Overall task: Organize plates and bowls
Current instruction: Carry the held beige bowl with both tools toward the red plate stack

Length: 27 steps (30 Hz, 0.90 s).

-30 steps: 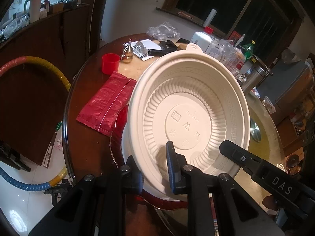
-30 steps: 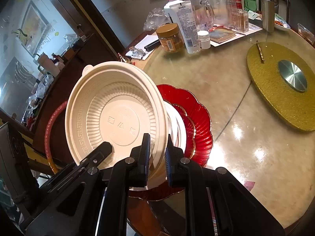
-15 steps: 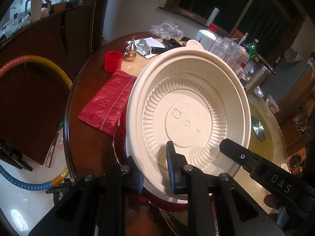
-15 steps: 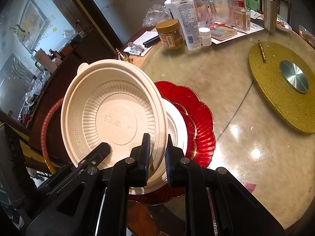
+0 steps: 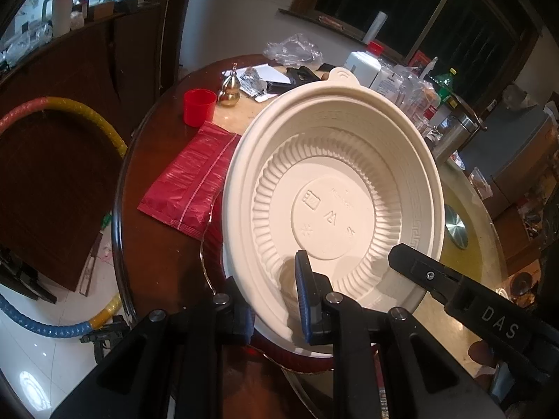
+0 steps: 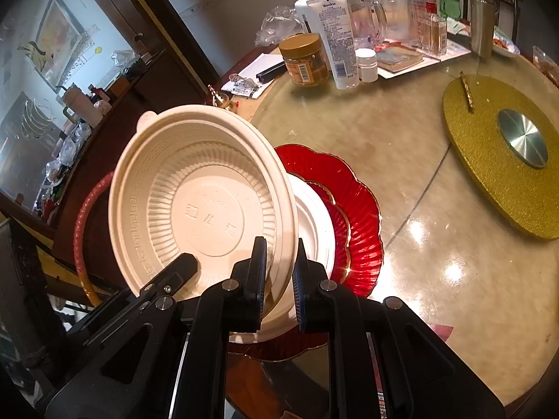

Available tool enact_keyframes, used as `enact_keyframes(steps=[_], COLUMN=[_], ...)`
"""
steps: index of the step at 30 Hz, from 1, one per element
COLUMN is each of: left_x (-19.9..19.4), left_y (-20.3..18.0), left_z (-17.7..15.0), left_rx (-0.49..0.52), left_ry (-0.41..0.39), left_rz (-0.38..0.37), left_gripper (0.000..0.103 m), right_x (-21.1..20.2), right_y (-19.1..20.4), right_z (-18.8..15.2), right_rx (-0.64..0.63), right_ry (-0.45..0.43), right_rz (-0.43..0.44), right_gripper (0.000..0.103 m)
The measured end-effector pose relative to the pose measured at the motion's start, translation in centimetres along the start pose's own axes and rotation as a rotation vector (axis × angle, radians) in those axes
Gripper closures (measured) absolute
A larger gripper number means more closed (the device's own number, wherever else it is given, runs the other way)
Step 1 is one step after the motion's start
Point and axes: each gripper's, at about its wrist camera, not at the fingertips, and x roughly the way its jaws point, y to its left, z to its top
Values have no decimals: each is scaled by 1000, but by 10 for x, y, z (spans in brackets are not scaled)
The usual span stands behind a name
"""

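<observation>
Both grippers, left [image 5: 274, 302] and right [image 6: 279, 279], clamp the tilted cream bowl's [image 5: 335, 188] 6 o'clock rim, above the red plate [image 6: 356, 209].

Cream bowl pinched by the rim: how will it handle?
The cream bowl looks like thin moulded plastic, so probably light and somewhat flexible at the rim. The left gripper and right gripper each pinch only its edge; tilted like this, it may pivot or slip.
</observation>
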Motion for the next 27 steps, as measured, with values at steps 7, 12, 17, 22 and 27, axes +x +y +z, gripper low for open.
enact_keyframes(steps=[7,12,17,22,27], left_x=[4,8,7,8,9], left_y=[-1,-2,-6,-6,-5], left_z=[1,0,-1,-1,-1], left_rx=[14,25,51,55,55], left_ry=[28,36,21,21,25], left_rz=[9,26,56,61,63], left_gripper=[83,84,83,83,83], right_x=[2,2,4,5,7], right_y=[-6,-10,-12,-13,-10], right_z=[3,5,6,4,3], right_rx=[7,12,9,8,3], right_ry=[31,31,37,39,40], right_rz=[12,14,14,13,7], right_gripper=[90,90,90,90,90])
